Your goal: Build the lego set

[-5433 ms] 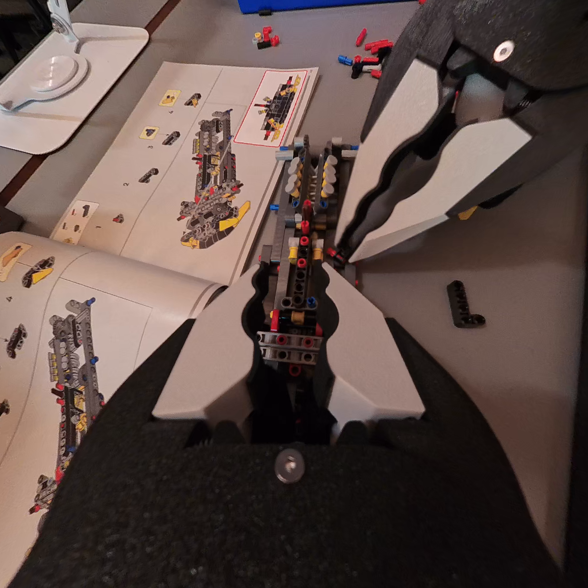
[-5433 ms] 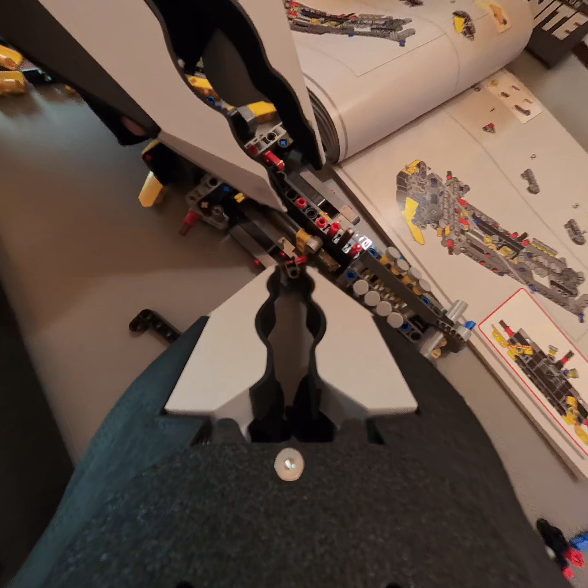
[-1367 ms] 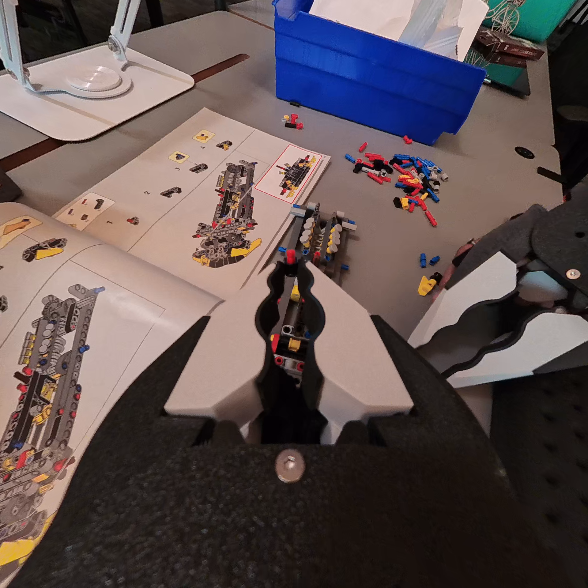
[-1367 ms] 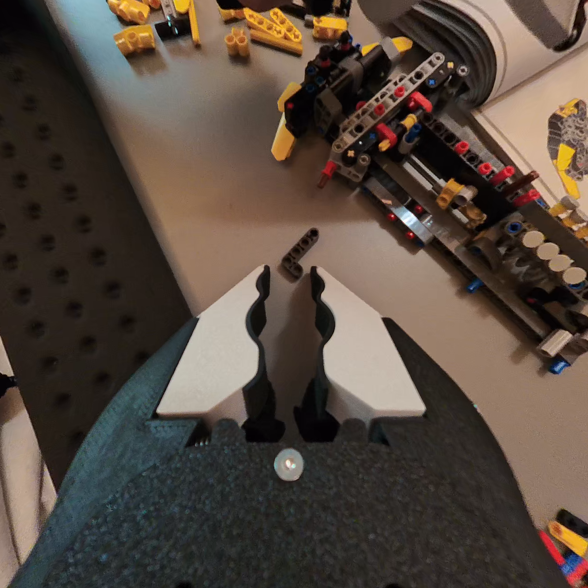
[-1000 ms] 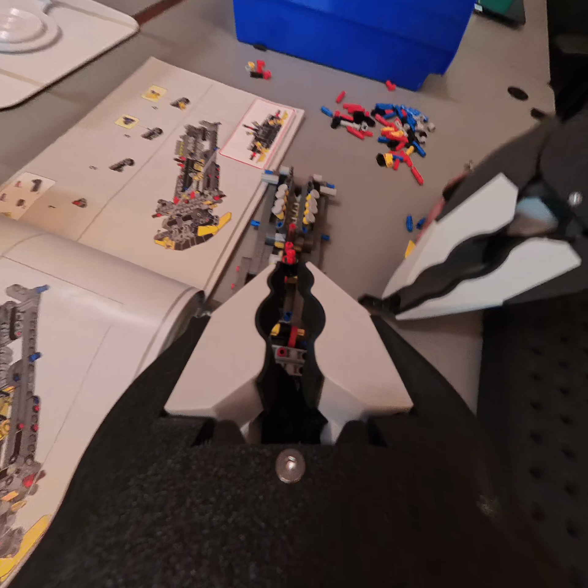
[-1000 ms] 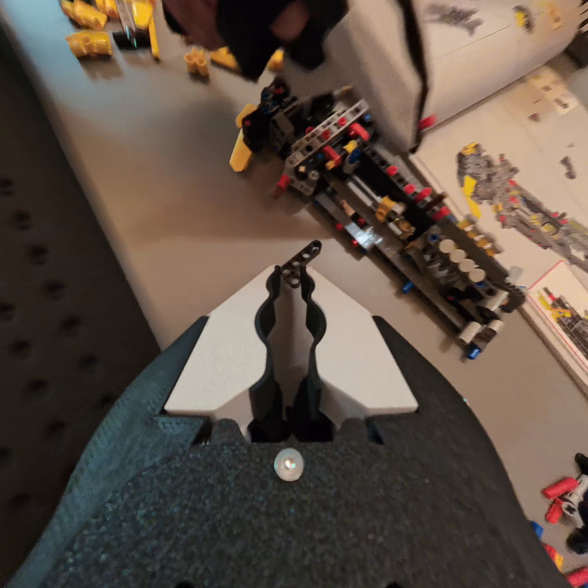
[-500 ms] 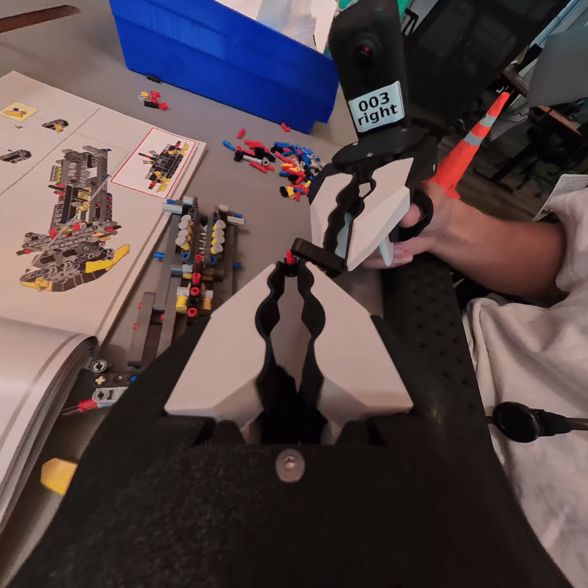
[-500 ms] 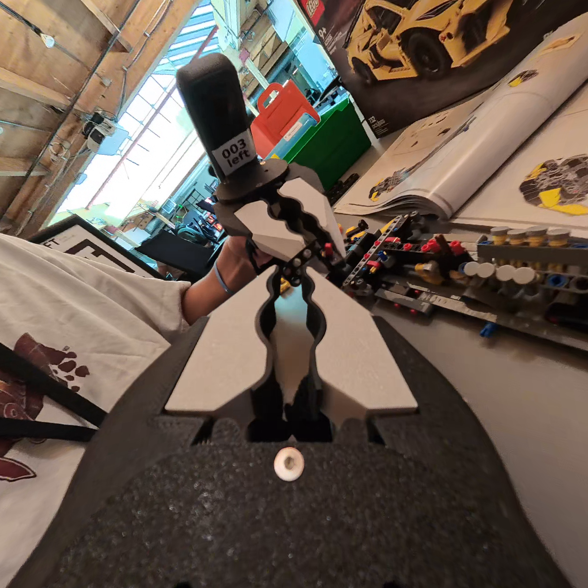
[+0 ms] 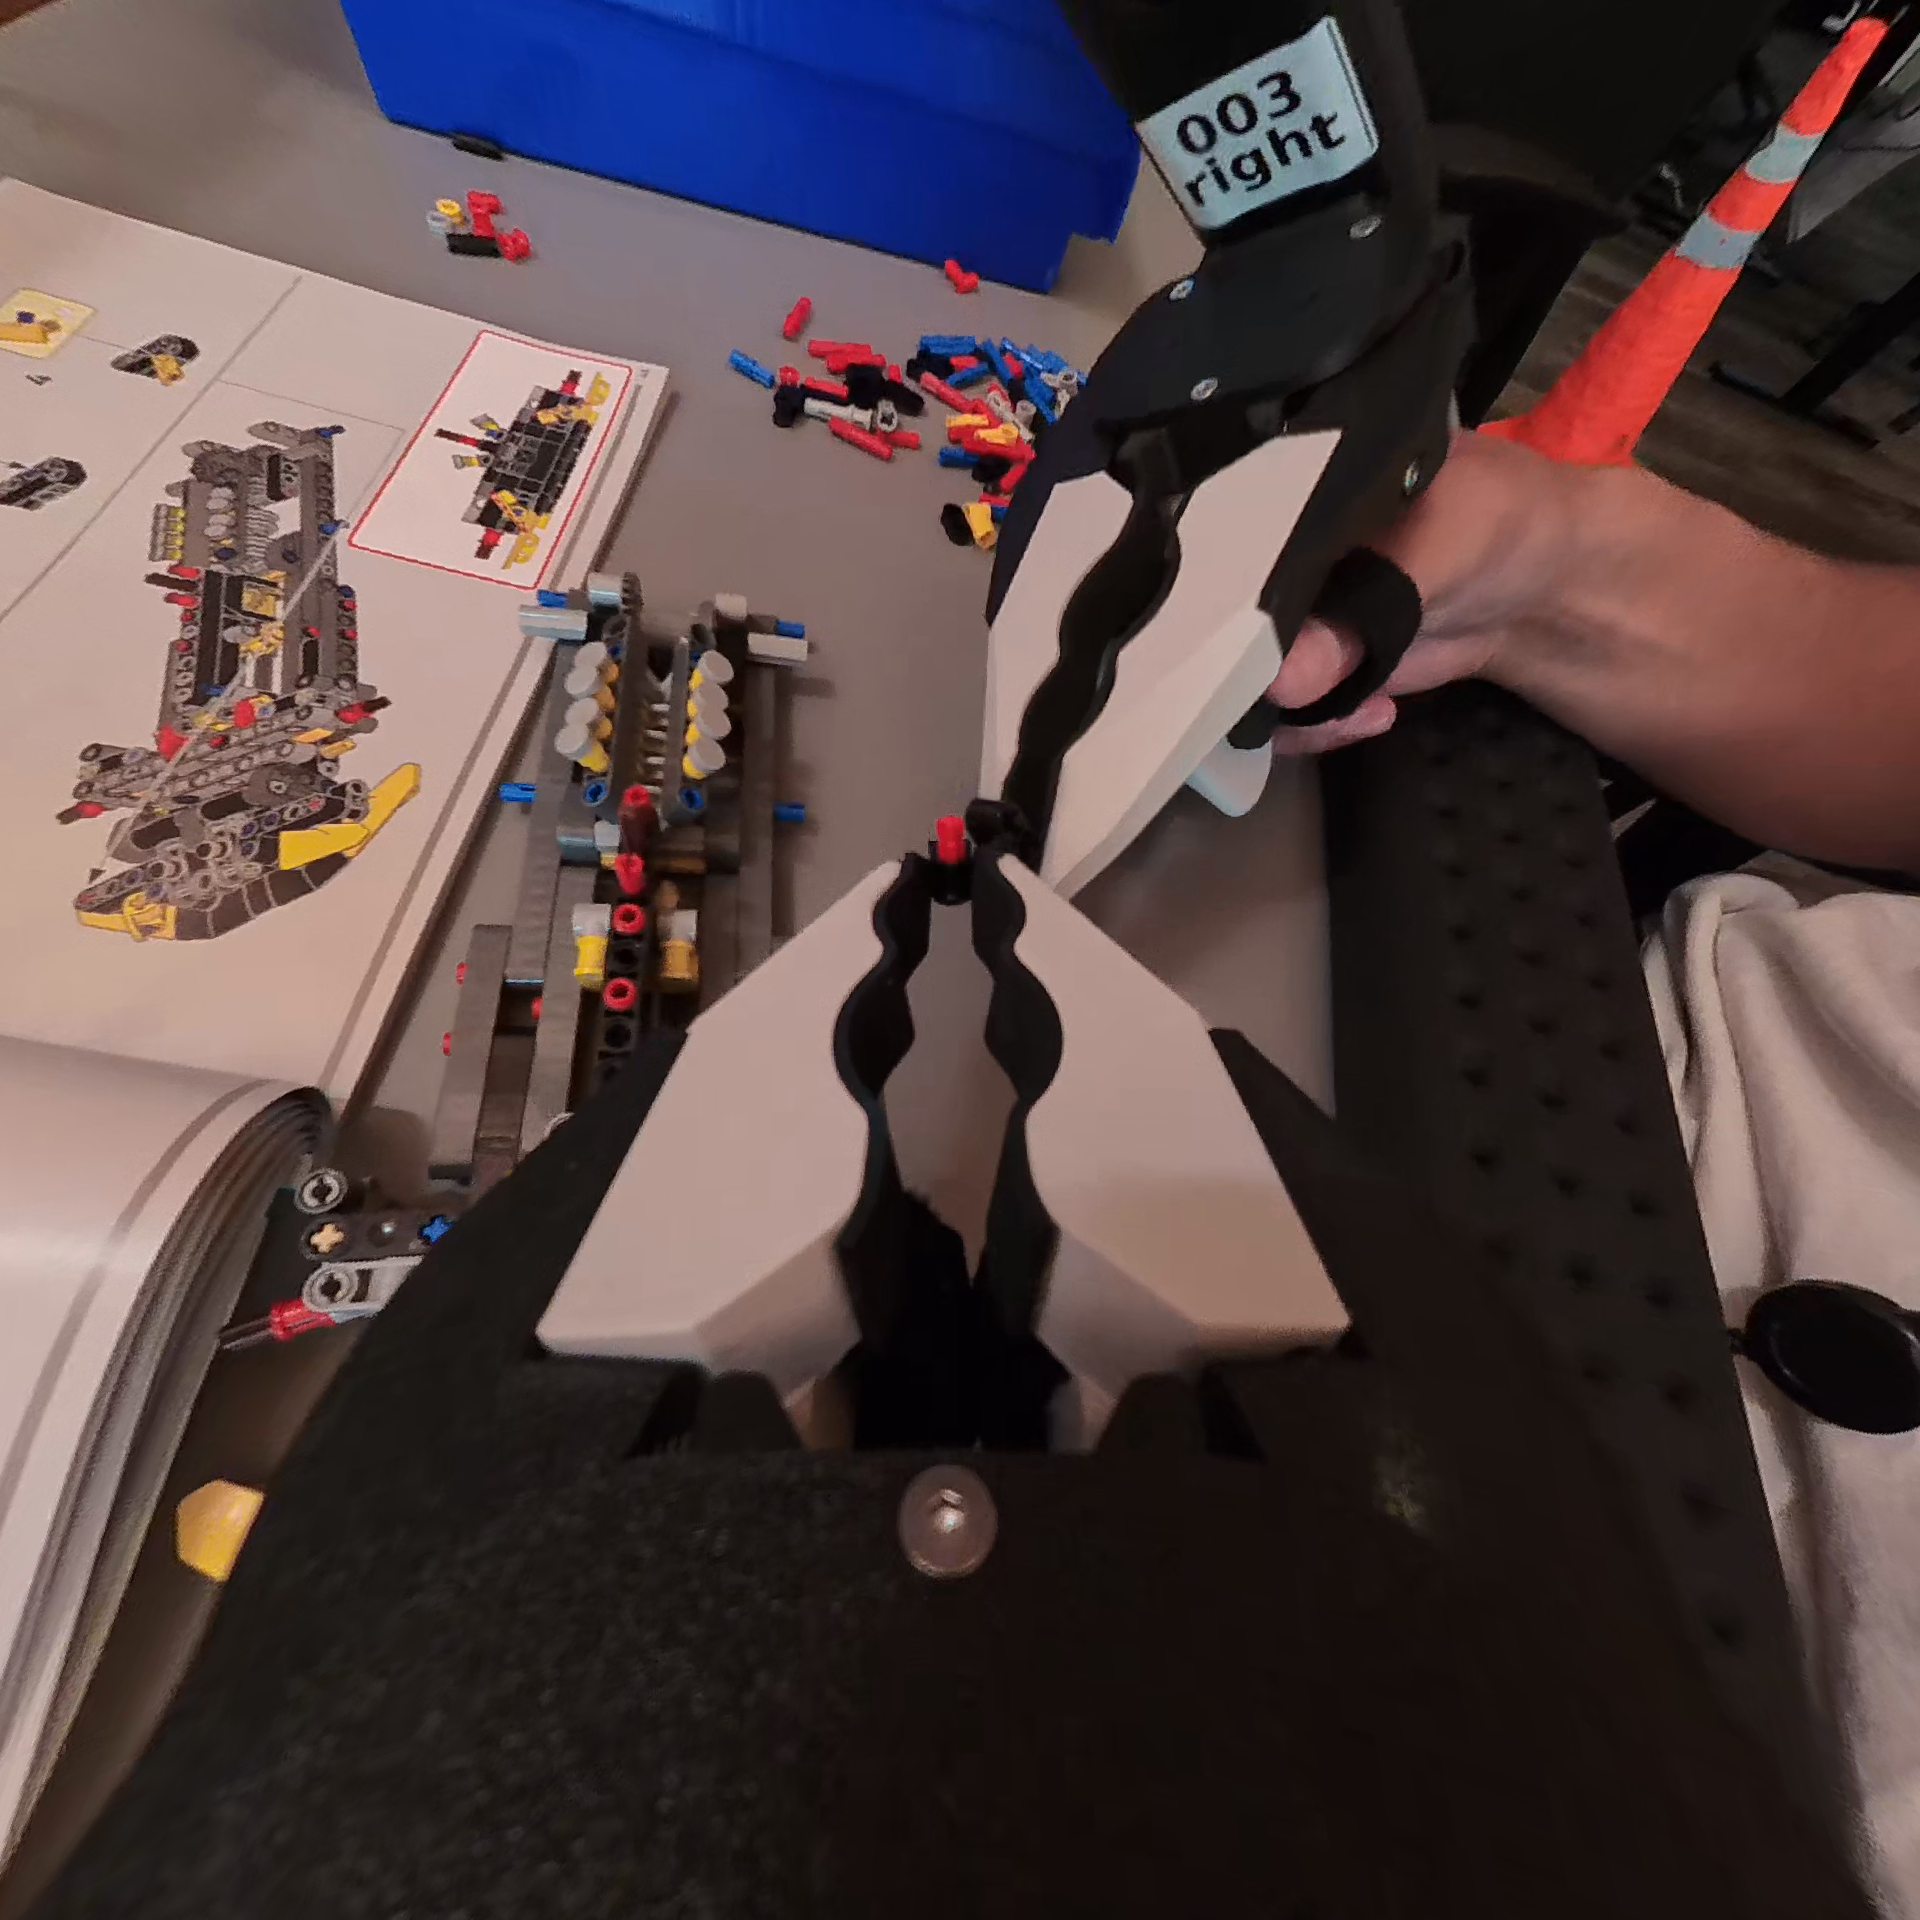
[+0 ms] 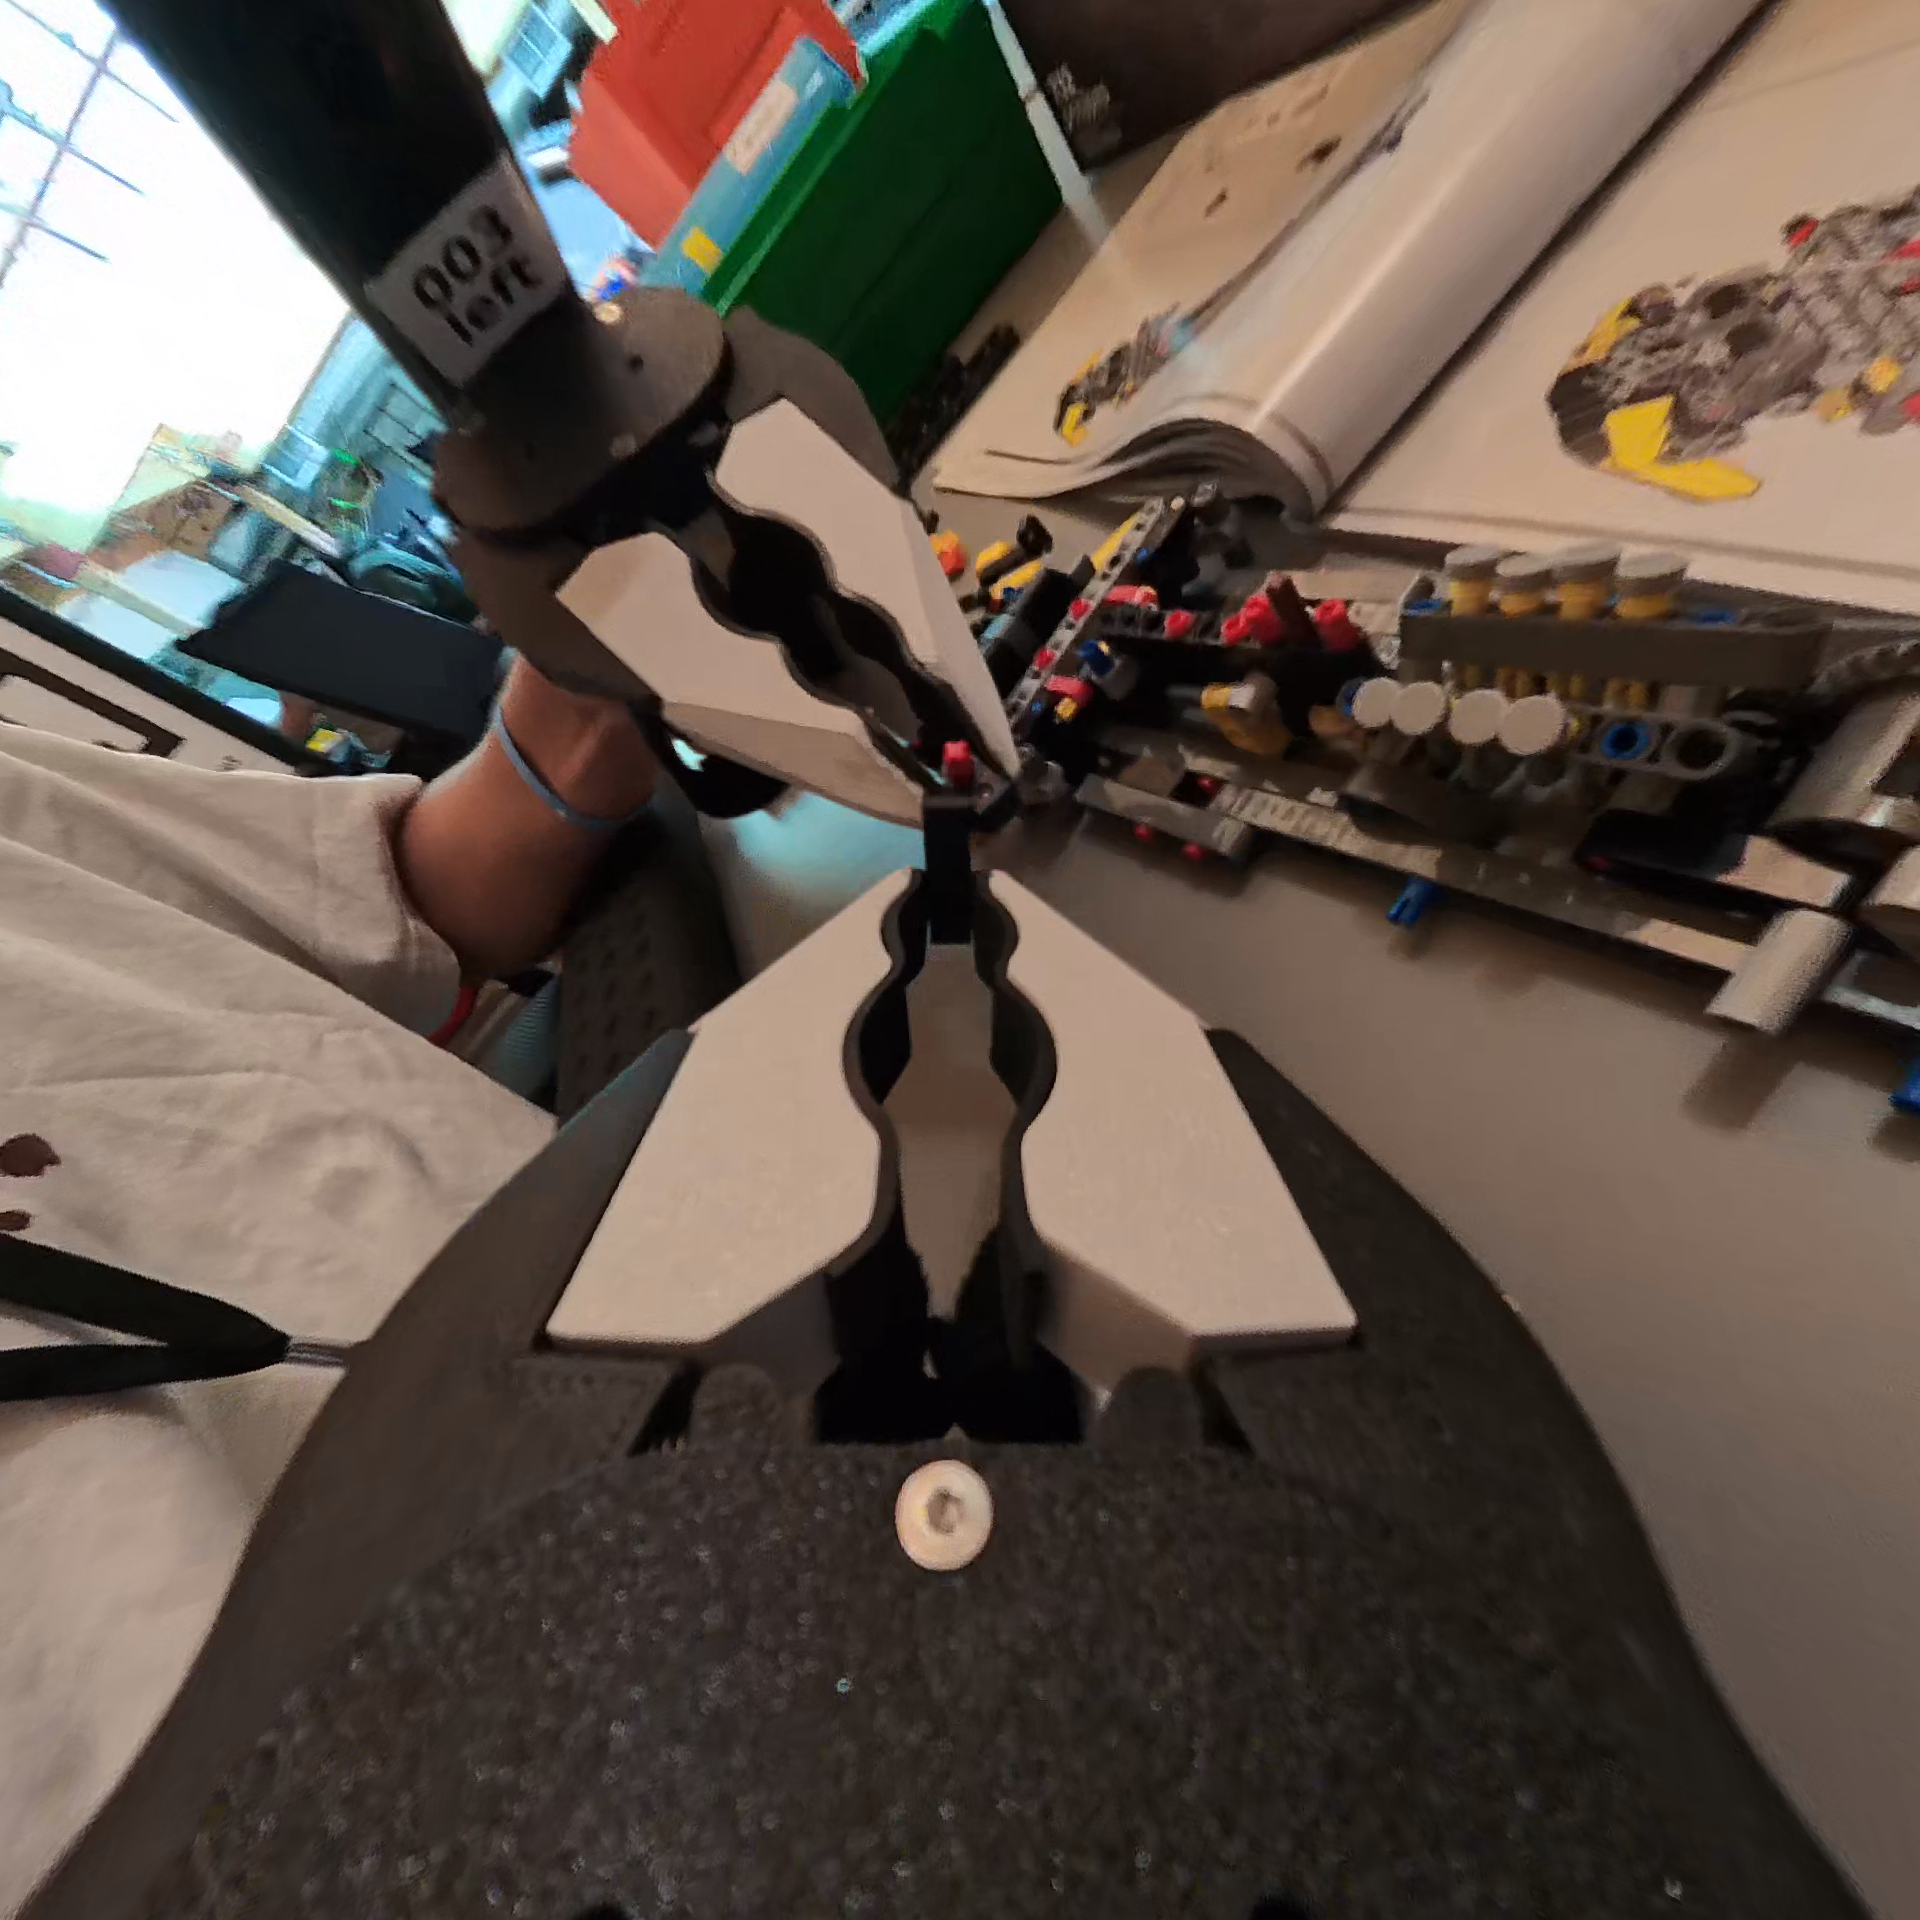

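Fingertips of the left gripper (image 9: pixel 948 871) are pinching a small red pin (image 9: pixel 948 834), with its red head sticking out past the tips. Right against it, the right gripper (image 9: pixel 1006 826) is meeting it tip to tip, its fingers pressed onto a black L-shaped beam (image 10: pixel 948 854); in the right wrist view the beam is standing up out of the right gripper (image 10: pixel 948 902) and its upper end is touching the red pin (image 10: pixel 956 764) at the left gripper (image 10: pixel 961 774). Both are hanging above the grey table (image 9: pixel 873 520), near its dark perforated edge. Just beyond on the table, the long grey and black lego chassis (image 9: pixel 644 790) is lying flat beside the open instruction booklet (image 9: pixel 260 582). Farther off, a heap of loose red, blue and yellow pins (image 9: pixel 935 400) is sitting in front of a blue bin (image 9: pixel 748 114). An orange cone (image 9: pixel 1704 229) is standing off to the right.
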Motion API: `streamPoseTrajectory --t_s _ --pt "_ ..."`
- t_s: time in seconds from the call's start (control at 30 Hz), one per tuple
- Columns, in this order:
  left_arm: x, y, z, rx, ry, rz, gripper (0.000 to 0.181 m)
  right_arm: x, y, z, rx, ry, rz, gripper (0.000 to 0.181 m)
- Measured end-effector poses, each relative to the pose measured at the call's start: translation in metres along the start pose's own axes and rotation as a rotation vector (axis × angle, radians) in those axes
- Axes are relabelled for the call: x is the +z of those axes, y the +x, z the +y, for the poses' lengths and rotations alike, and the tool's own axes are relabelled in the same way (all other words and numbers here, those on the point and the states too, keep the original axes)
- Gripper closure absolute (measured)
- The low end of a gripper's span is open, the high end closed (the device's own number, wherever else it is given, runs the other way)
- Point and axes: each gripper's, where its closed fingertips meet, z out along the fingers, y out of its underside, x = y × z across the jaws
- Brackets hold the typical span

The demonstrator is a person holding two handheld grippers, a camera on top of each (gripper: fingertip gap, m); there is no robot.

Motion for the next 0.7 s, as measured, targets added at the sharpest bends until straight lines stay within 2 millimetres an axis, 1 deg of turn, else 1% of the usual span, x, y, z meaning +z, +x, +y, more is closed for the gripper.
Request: streamPoseTrajectory --t_s 0.07,0.13,0.2,0.27,0.33,0.43,0.47,0.63,0.7 --pt "0.002 0.002 0.003 0.007 -0.018 0.005 0.175 0.001 0.011 0.008 -0.045 -0.053 0.083 0.173" --pt "0.004 0.002 0.009 0.019 -0.048 0.003 0.175 0.001 0.022 0.022 -0.079 -0.147 0.162 0.175" --pt "0.006 -0.002 0.014 0.046 -0.077 -0.029 0.175 0.0 0.028 0.03 -0.075 -0.199 0.2 0.175" --pt "0.006 -0.007 0.018 0.065 -0.101 -0.053 0.175 -0.001 0.021 0.041 -0.049 -0.279 0.164 0.175" --pt "0.005 -0.007 0.018 0.059 -0.097 -0.05 0.175 -0.003 0.006 0.06 -0.023 -0.423 0.066 0.175" --pt "0.005 -0.003 0.015 0.064 -0.089 -0.04 0.175 -0.011 0.001 0.073 -0.133 -0.56 0.039 0.175" --pt "0.005 -0.002 0.015 0.07 -0.09 -0.04 0.175 -0.013 0.004 0.076 -0.176 -0.61 0.05 0.175" --pt "0.004 -0.002 0.012 0.061 -0.075 -0.038 0.175 -0.015 0.02 0.063 -0.287 -0.704 0.107 0.174" --pt "0.002 -0.003 0.011 0.053 -0.065 -0.039 0.175 -0.016 0.019 0.062 -0.297 -0.743 0.069 0.166"
